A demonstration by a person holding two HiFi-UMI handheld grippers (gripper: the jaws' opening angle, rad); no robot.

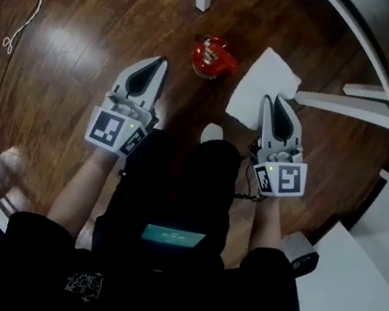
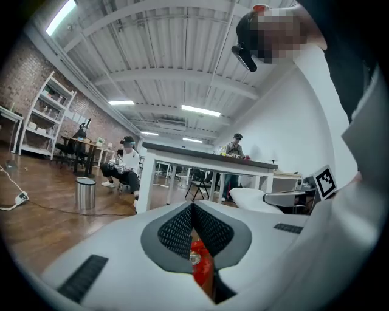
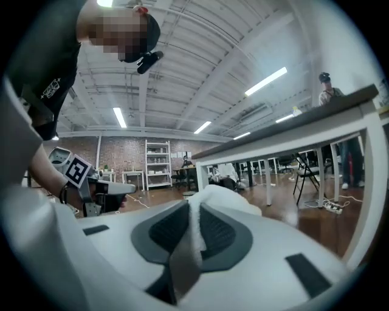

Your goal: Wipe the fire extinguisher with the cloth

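While the right gripper (image 1: 275, 99) pinches the white cloth (image 1: 263, 89) at its near edge, the rest of the cloth lies spread on the dark wooden floor (image 1: 88, 39), running away from the jaws toward the fire extinguisher (image 1: 211, 57). In the right gripper view the jaws are pressed together on a fold of that cloth (image 3: 222, 197), which bulges up white and soft just past the tips of the right gripper (image 3: 193, 203).

Left of the cloth and just beside its far corner, the fire extinguisher stands on the floor between the two grippers and a little beyond them. It is small and bright red, seen from above, with a lighter metal fitting on top. It is touching neither gripper.

With its jaws closed on nothing, the left gripper (image 1: 159, 61) hovers near the extinguisher's left side but apart from it. In the left gripper view the tips of the left gripper (image 2: 193, 208) meet, and the red extinguisher (image 2: 202, 267) shows through the narrow gap below them, a silvery round part on it.
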